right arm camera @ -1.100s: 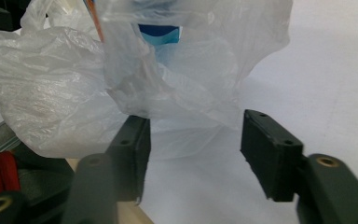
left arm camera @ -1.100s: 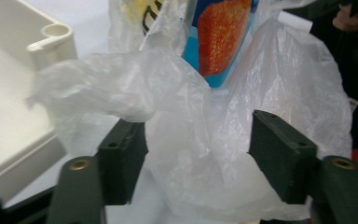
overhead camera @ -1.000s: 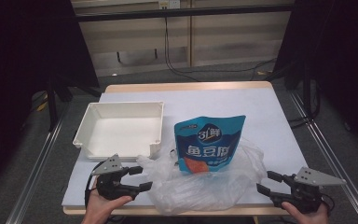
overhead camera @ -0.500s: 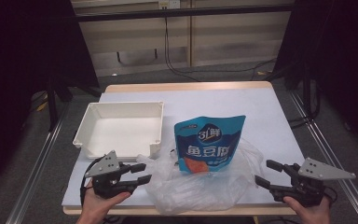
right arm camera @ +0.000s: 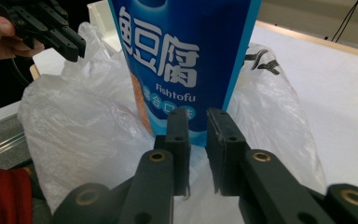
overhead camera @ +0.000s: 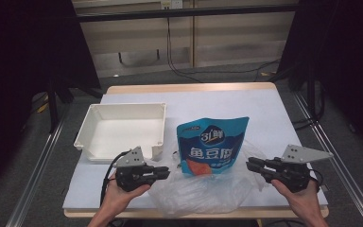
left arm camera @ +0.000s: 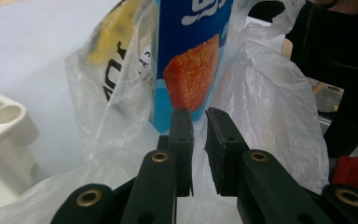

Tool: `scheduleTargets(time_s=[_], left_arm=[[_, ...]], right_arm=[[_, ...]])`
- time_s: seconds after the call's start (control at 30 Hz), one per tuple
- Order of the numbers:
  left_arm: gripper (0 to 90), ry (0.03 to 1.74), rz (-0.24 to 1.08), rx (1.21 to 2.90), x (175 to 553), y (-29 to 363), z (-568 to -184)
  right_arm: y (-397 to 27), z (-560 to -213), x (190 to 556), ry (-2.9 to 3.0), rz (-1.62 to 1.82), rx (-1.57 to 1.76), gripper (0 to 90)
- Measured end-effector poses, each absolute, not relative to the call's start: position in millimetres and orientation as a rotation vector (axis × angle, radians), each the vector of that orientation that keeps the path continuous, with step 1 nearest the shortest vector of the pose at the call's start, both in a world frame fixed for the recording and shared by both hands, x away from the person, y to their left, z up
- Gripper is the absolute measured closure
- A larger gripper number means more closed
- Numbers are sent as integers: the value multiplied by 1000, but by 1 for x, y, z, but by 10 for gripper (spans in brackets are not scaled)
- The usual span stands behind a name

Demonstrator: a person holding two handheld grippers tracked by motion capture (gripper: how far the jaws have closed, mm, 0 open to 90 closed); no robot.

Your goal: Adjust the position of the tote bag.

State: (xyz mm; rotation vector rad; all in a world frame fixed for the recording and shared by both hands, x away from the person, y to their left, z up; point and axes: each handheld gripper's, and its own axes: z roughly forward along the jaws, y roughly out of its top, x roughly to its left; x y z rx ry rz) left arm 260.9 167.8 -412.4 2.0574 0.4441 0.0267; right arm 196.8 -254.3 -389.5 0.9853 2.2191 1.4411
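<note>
**Fish tofu pouch stood inside a crumpled clear bag**

A blue pouch (overhead camera: pixel 212 145) of fish tofu stood upright at the near middle of the table, its front printed with white characters, the word "Fishtofu" and an orange patch. Its lower part sat within a thin, clear plastic bag (overhead camera: pixel 203 191), which lay wrinkled and spread around the pouch toward the table's near edge. The bag's film rose loosely on both sides of the pouch, and black print showed on it.

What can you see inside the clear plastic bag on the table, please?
The blue fish tofu pouch stands in the plastic bag, its top above the film. Its base is veiled by crumpled plastic, so anything under it is hidden.
</note>
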Motion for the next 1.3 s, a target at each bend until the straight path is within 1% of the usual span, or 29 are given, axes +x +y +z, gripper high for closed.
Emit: scheduleTargets(time_s=[0.07, 0.1, 0.13, 0.17, 0.2, 0.23, 0.3, 0.37, 0.53, 0.73, 0.8, 1.0, 1.1, 1.13, 1.23, 1.3], left_arm=[[823, 438, 26, 2085, 263, 163, -416], [823, 433, -6, 2091, 265, 159, -417], [823, 433, -6, 2091, 265, 159, -417], [822, 439, -15, 2064, 266, 156, -416], [823, 439, -15, 2064, 266, 156, -416], [823, 422, 1, 2089, 269, 152, -416], [824, 420, 1, 2099, 270, 150, -418], [831, 406, 30, 2160, 272, 142, -422], [831, 416, 34, 2193, 278, 137, -430], [832, 425, 6, 2216, 282, 131, -444], [846, 438, -29, 2241, 283, 128, -447], [845, 425, 19, 2303, 283, 122, -461], [846, 403, 84, 2385, 280, 122, -467], [846, 396, 82, 2406, 280, 123, -469], [847, 403, 76, 2413, 281, 126, -469], [851, 422, 113, 2418, 280, 128, -470]], right_arm=[[-252, -394, 204, 2246, 1408, 998, 838], [-253, -399, 210, 2261, 1404, 1024, 867], [-253, -399, 210, 2261, 1404, 1024, 867], [-254, -403, 218, 2281, 1356, 1035, 884], [-254, -403, 218, 2281, 1356, 1035, 884], [-256, -411, 226, 2309, 1327, 1050, 892], [-257, -414, 229, 2311, 1321, 1059, 895], [-258, -421, 237, 2324, 1306, 1080, 900], [-254, -426, 244, 2366, 1284, 1062, 900], [-244, -437, 254, 2422, 1268, 1034, 900], [-243, -442, 258, 2436, 1265, 1046, 900], [-239, -464, 263, 2496, 1187, 1073, 900], [-236, -470, 263, 2518, 1157, 1071, 900], [-233, -473, 263, 2523, 1111, 1069, 900], [-230, -475, 262, 2548, 1051, 1049, 900], [-230, -476, 261, 2552, 1040, 1051, 900]])
